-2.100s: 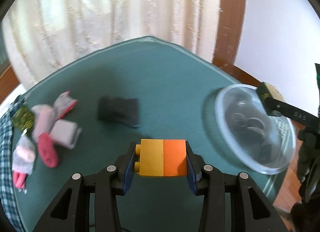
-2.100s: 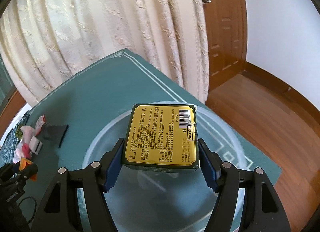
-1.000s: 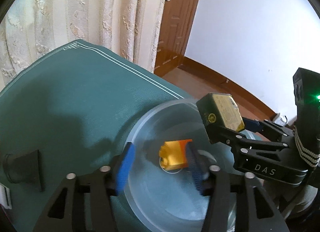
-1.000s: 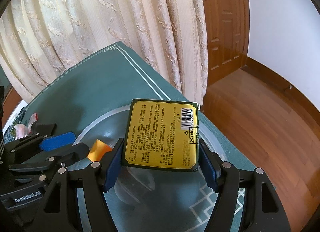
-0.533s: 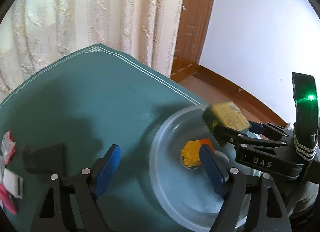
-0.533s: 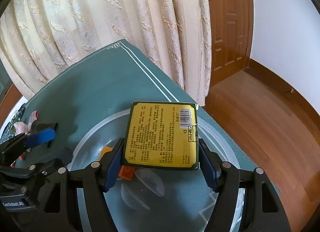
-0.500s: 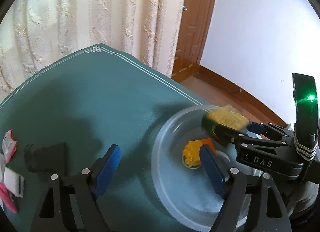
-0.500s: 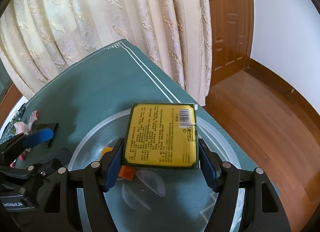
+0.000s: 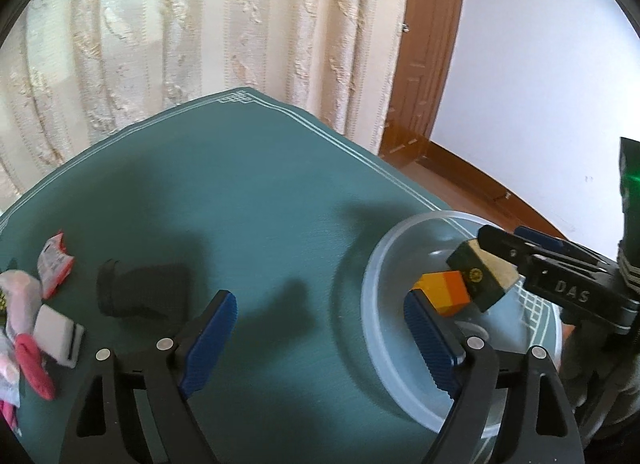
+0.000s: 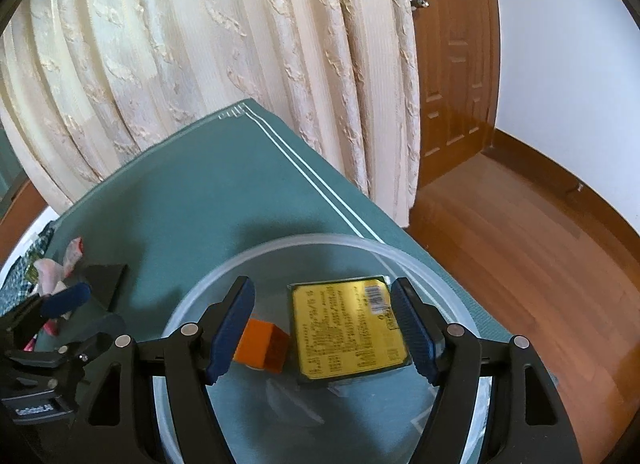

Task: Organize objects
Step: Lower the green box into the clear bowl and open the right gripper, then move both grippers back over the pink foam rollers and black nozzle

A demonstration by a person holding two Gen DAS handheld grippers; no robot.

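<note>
Clear bowl (image 10: 280, 248), right side of table: orange-yellow block (image 10: 262, 350) and yellow box (image 10: 348, 328) inside. Outstanding, far left: dark pouch (image 9: 144, 294), pink and white packets (image 9: 24, 324). Right gripper (image 10: 324, 328): jaws wide, box apparently released. Left gripper (image 9: 320, 340): wide, empty.

Yellow box (image 10: 347, 329), block (image 10: 262, 347) in bowl (image 10: 208, 284)

Bowl (image 10: 208, 284) on the bench (image 9: 260, 200) near its right edge, block (image 10: 262, 348) and box (image 10: 346, 328) inside the bowl, box just right of block, dark pouch (image 9: 144, 294) well left of the bowl, packets (image 9: 40, 304) left of the pouch
</note>
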